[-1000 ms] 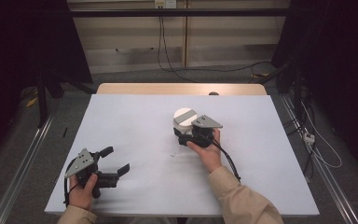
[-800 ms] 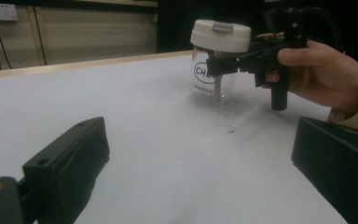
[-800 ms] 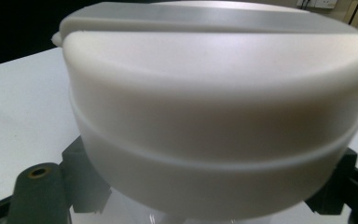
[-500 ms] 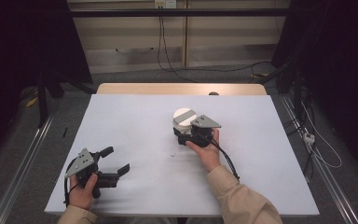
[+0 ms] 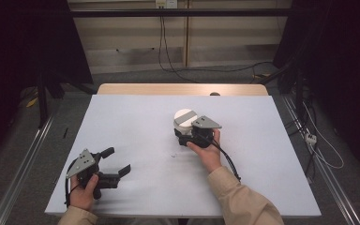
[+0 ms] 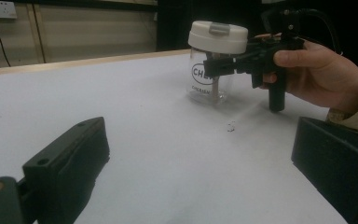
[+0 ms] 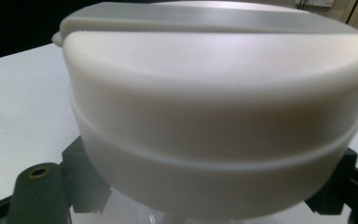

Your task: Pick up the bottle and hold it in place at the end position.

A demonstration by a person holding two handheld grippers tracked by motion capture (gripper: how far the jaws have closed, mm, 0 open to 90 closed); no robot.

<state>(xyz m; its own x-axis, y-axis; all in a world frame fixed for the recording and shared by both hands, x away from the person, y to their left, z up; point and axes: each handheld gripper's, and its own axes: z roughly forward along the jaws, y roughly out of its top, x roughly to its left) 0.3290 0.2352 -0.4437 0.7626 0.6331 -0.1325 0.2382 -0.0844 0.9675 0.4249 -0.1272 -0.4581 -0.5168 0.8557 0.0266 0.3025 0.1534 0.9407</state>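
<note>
A clear glass jar with a white lid stands upright on the white table, right of centre. My right gripper reaches it from the near side, its jaws on either side of the glass just under the lid, shut on it. The left gripper view has the jar with the right gripper across its body. The lid looms close in the right gripper view, with my right gripper below it. My left gripper rests open at the front left, nothing between its jaws.
A small crumb lies on the table in front of the jar. A wooden strip runs along the far table edge. Cables trail from the right gripper toward the person's sleeve. Dark floor and rails surround the table.
</note>
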